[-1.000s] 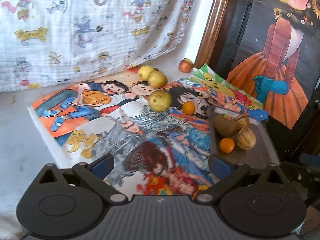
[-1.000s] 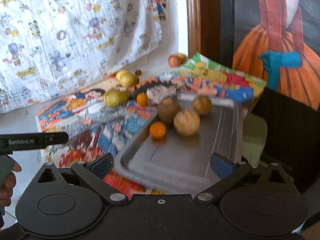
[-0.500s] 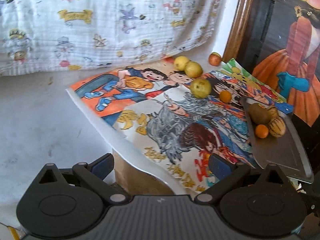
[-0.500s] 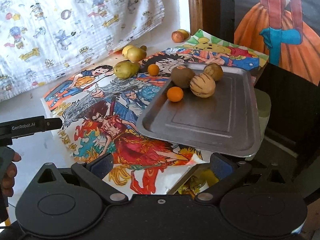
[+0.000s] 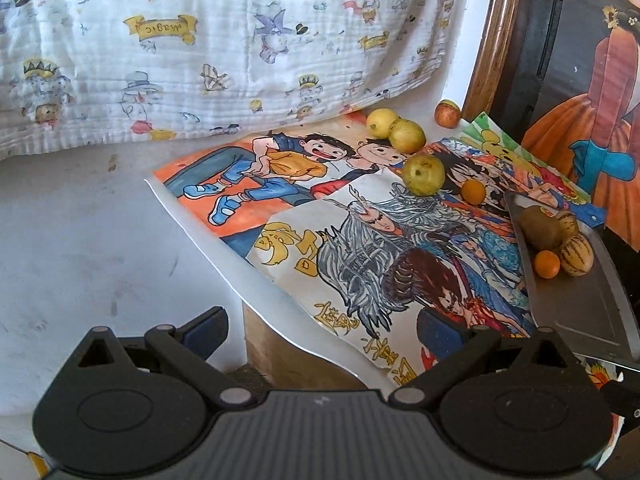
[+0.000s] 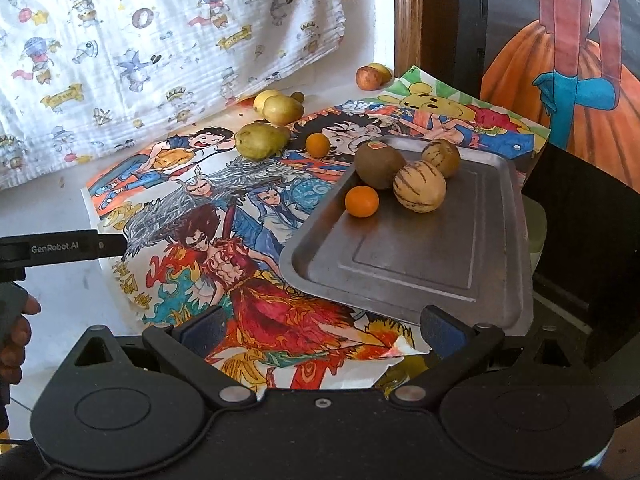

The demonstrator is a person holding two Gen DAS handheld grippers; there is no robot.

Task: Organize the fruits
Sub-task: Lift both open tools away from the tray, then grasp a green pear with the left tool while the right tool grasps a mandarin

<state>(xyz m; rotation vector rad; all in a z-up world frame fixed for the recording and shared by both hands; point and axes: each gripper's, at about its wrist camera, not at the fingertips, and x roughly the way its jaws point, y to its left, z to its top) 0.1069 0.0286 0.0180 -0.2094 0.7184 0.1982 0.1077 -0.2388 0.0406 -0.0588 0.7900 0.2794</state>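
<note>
A metal tray (image 6: 420, 264) lies on the right of a cartoon-covered table and holds a kiwi (image 6: 374, 165), a small orange (image 6: 361, 201) and two striped pale fruits (image 6: 419, 185). In the left wrist view the same tray (image 5: 580, 304) sits at the right edge. Loose on the posters are a green pear (image 6: 260, 141), a small orange (image 6: 317, 145), two yellow fruits (image 6: 282, 109) and a reddish apple (image 6: 368, 78) at the back. My right gripper (image 6: 320, 330) is open near the tray's front edge, holding nothing. My left gripper (image 5: 320, 330) is open, off the table's left front corner.
Colourful posters (image 5: 360, 232) cover the tabletop and overhang its front edge. A patterned white cloth (image 5: 200, 48) hangs behind. A wooden frame (image 5: 496, 32) and a painting of a figure in an orange skirt (image 6: 568, 80) stand at the right. A hand (image 6: 16, 332) holds the left gripper.
Both grippers have drawn back from the table, so the fruit and tray look smaller and farther. The left one has also shifted left. No fruit has moved.
</note>
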